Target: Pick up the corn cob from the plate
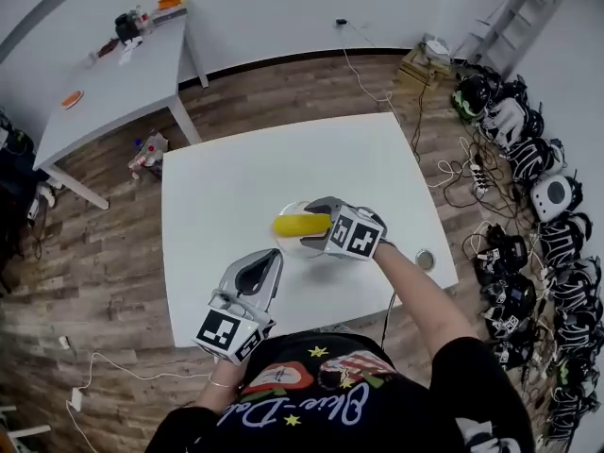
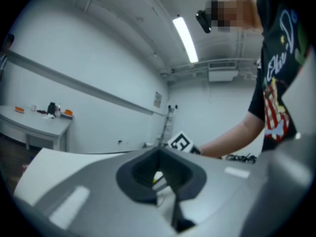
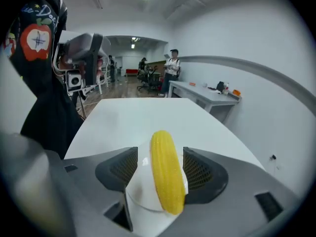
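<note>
- Straddling the corn cob (image 1: 291, 225) on its plate (image 1: 300, 246), the right gripper (image 1: 319, 223) has its jaws spread wide. The cob lies lengthwise between the pads, apparently not yet pinched.
- Waiting near the table's (image 1: 217, 196) front edge, the left gripper (image 1: 257, 276) has its jaws drawn together on nothing.
- Risk: the cob sits nearer one pad than the other. An off-centre squeeze could roll it or skid it along the smooth plate.
- Risk: the jaws reach low over the plate. Closing too deep could catch the rim and drag or tip the plate along with the cob.
- Room: the plate sits near the middle of the white table, well apart from every edge. Bare tabletop lies on all sides, and only a small round object (image 1: 425, 260) rests near the right-hand edge.
- Lifting straight up looks unobstructed.
</note>
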Demonstrator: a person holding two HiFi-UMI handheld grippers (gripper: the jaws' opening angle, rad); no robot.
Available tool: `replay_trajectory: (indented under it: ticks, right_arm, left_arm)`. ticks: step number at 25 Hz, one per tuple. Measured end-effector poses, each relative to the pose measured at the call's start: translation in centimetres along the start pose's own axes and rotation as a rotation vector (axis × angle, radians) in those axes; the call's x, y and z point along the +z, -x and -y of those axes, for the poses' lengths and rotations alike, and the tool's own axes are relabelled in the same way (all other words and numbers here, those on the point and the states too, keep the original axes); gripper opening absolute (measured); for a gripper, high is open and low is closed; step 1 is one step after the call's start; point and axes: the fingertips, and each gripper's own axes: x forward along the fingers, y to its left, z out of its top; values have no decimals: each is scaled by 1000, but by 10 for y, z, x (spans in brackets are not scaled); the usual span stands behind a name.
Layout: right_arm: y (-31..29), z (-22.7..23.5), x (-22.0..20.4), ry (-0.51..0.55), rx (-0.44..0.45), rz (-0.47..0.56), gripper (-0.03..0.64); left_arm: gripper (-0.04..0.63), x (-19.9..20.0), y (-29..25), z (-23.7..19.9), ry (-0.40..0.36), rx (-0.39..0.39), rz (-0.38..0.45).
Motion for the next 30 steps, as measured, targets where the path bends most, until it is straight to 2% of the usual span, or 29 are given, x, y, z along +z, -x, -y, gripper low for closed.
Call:
replay_trajectory:
  ticks: [4, 9, 12, 14, 18, 21, 25, 27, 30]
  right_arm:
    - [-33, 6, -9, 47, 104, -81, 265]
    - [-57, 4, -20, 37, 190, -111, 267]
    - [-65, 3, -22, 69, 210, -107, 265]
    - [-66, 2, -23, 51, 217, -111, 264]
    - [-63, 5, -20, 10, 161, -102, 264]
    - [-43, 16, -11, -167, 76, 33, 262]
    - [7, 24, 12, -430, -9, 323, 262]
    - [36, 24, 25, -489, -59, 437, 262]
    - [75, 16, 40, -523, -119, 579, 262]
  left_arm:
    - [-6, 3, -2, -21, 41, 79, 17]
    - [-6, 0, 2, -40, 59, 161, 16]
    - [-6, -2, 5, -45, 68, 190, 20]
    - [-6, -4, 7, -46, 68, 206, 15]
    - [-6, -3, 10, -47, 68, 213, 11]
    - [-6, 0, 12, -47, 63, 209, 13]
    - [-6, -4, 12, -45, 61, 189, 4]
    - [-6, -4, 11, -44, 59, 168, 1]
    - [-6, -4, 5, -39, 54, 134, -2]
